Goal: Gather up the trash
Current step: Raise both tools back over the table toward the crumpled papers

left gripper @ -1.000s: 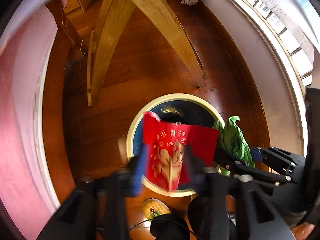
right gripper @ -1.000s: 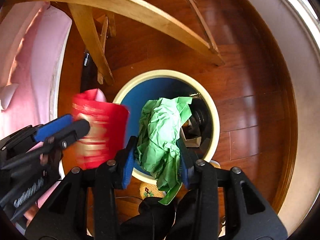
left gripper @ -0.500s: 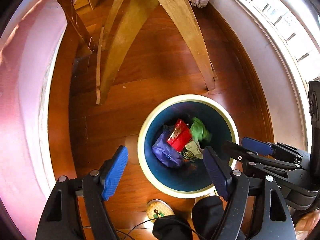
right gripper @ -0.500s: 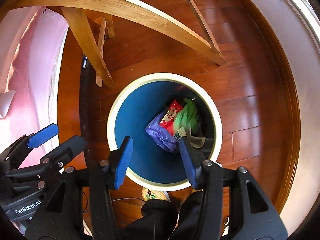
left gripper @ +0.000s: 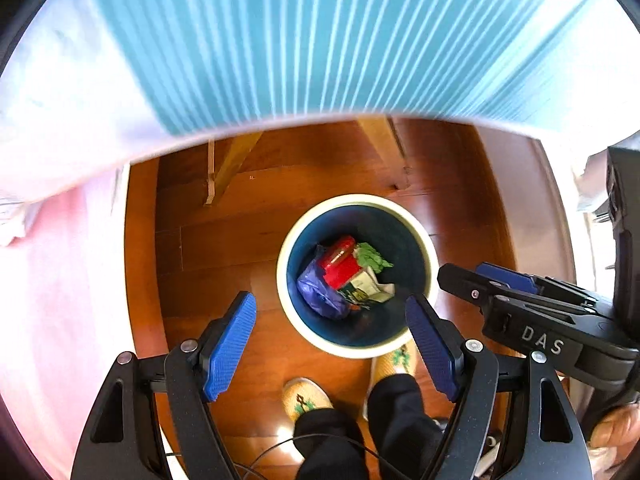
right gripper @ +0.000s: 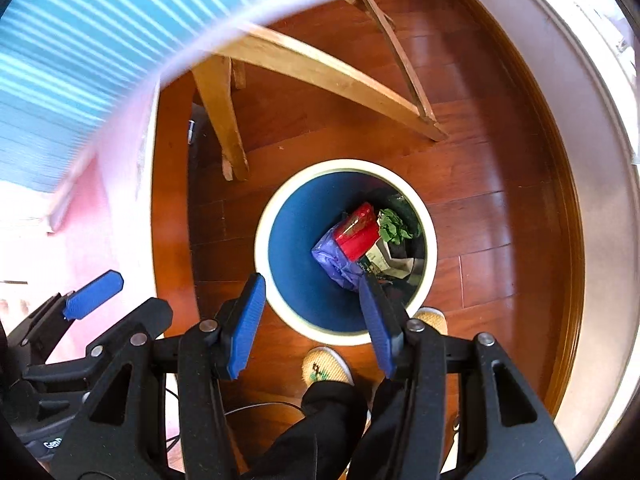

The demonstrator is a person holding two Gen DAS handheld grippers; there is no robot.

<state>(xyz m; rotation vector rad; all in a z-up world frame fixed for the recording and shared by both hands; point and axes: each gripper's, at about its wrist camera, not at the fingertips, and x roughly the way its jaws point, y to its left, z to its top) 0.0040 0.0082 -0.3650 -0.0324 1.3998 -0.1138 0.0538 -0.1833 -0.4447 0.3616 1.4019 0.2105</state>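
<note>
A round bin (left gripper: pixel 431 256) (right gripper: pixel 262 240) with a cream rim and blue inside stands on the wooden floor below both grippers. Inside lie a red packet (left gripper: pixel 339 266) (right gripper: pixel 358 232), a crumpled green wrapper (left gripper: pixel 370 255) (right gripper: pixel 394 226), a purple bag (left gripper: pixel 318 292) (right gripper: pixel 334 258) and a printed carton (left gripper: pixel 366 288) (right gripper: pixel 384 258). My left gripper (left gripper: pixel 332 340) is open, high above the bin, with nothing between its blue pads. My right gripper (right gripper: pixel 312 320) is open and empty too. Each gripper shows at the edge of the other's view.
A table with a blue striped cloth (left gripper: pixel 312 40) (right gripper: pixel 80 40) overhangs at the top, its wooden legs (right gripper: pixel 224 120) behind the bin. A pink fabric surface (left gripper: pixel 52 280) lies left. The person's slippered feet (left gripper: pixel 306 398) (right gripper: pixel 326 366) stand beside the bin. A wall skirting (right gripper: pixel 580 160) runs right.
The red packet left the left gripper and the green wrapper left the right one; both now lie in the bin. Both grippers opened and rose, bringing the table's blue cloth into view.
</note>
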